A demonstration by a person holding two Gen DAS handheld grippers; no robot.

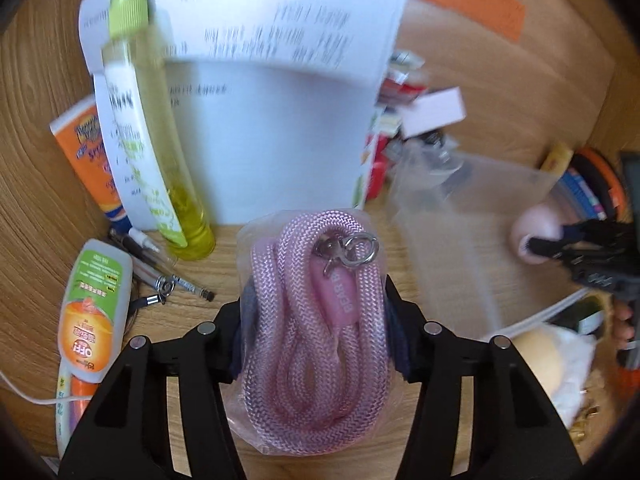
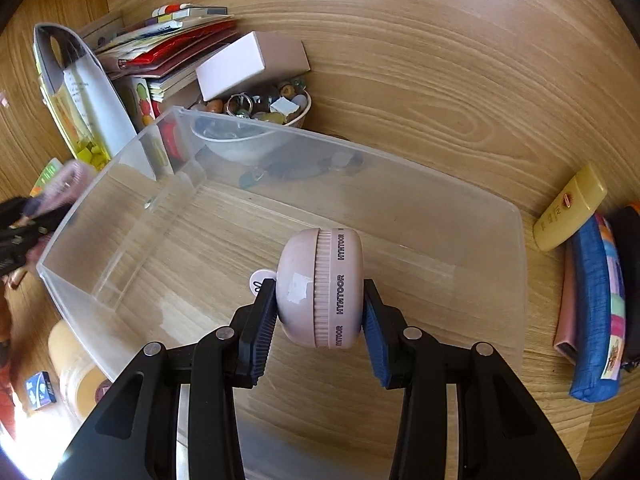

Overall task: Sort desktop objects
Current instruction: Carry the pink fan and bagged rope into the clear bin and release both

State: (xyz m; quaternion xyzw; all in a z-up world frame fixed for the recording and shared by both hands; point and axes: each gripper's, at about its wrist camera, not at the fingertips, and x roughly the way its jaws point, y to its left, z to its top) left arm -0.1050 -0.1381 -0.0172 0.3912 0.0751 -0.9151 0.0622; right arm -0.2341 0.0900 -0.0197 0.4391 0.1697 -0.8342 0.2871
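Pink on both sides: the left gripper point(image 1: 316, 316) is clamped on a bagged coil of pink rope point(image 1: 316, 304) above the wooden desk point(image 1: 32, 208); the right gripper point(image 2: 320, 312) pinches a round pink gadget point(image 2: 320, 288) over the clear plastic bin point(image 2: 516, 216); binning appears underway; next, probably lower the gadget and let go.

A coiled pink braided rope point(image 1: 316, 312) with a silver swivel clasp sits sealed in a clear bag, standing on end, pinched at its sides at 6 o'clock in the left wrist view; a round pale-pink gadget point(image 2: 320, 288) marked HYNTOOR, ribbed around its middle, is held on edge over the clear plastic bin point(image 2: 400, 168), bare wood showing through its floor.
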